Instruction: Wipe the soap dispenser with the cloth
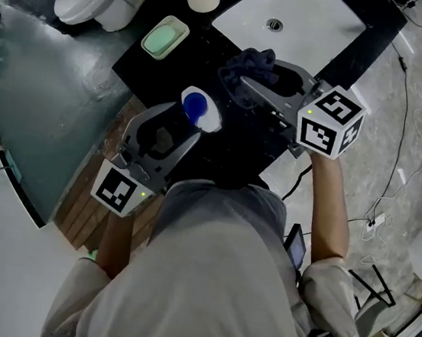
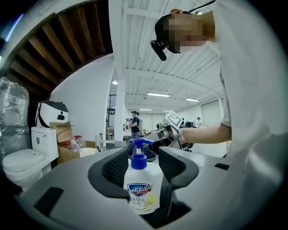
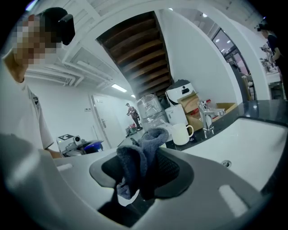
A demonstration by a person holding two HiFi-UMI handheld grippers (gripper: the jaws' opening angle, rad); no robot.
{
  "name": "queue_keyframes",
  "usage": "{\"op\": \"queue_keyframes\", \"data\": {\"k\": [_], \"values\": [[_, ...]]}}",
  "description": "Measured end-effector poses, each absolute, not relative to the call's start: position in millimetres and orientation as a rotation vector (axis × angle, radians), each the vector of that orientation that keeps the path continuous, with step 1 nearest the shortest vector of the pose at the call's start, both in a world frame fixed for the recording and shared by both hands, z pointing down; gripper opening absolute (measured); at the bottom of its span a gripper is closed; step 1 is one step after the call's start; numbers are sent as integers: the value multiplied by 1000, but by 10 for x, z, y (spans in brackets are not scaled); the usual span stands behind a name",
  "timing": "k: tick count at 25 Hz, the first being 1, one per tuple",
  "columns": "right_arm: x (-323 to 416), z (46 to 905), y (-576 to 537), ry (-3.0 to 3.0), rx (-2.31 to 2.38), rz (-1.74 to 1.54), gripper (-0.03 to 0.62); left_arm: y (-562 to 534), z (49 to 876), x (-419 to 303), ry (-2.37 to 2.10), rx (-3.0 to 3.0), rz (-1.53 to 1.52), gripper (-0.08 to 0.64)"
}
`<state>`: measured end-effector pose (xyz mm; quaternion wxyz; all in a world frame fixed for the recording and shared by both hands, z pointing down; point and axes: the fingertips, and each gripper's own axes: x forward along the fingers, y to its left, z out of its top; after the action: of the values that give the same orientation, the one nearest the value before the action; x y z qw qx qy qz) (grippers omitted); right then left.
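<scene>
Grey-blue cloth [image 3: 135, 168] is bunching between the clamped jaws of the right hand-held gripper [image 3: 150, 150]. Left hand-held gripper [image 2: 144, 152] is standing wide around the soap dispenser [image 2: 141, 191], pads apparently not pressing, by the worktop's [image 1: 199, 51] near-left edge. Probably best: steady the bottle first, then stroke the cloth downward with light pressure.

1. The left gripper [image 2: 144, 153] has its jaws wide apart, and the soap dispenser [image 2: 143, 191] stands upright between them. It is a white bottle with a blue pump and a printed label.
2. A dark gap shows along the bottle's right side.
3. Just beyond the pump, the right gripper [image 2: 156, 142] reaches in from the right, with a dark cloth [image 2: 150, 152] at its tip.
4. At far left stands a white toilet [image 2: 20, 164] — a cardboard box [image 2: 67, 153] beside it.
</scene>
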<state>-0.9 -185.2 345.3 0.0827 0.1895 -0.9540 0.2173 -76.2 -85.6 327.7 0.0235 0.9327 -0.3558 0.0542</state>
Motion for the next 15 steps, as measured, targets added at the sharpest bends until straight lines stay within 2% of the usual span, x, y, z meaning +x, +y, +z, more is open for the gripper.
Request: {"op": "queue_keyframes", "data": {"k": [7,11,15], "values": [[109,3218,-1822,-2896,685,556,163,-754,3123,-1019,-1162,2892,88,178],[110,3017,-1683,-2925,712,453,163,-767,2945,-1140,-1248,2885,10,29],[87,2759,-1469,-2956,710,429,161,-817,2803,-1138,-1319,2844,-15,6]]}}
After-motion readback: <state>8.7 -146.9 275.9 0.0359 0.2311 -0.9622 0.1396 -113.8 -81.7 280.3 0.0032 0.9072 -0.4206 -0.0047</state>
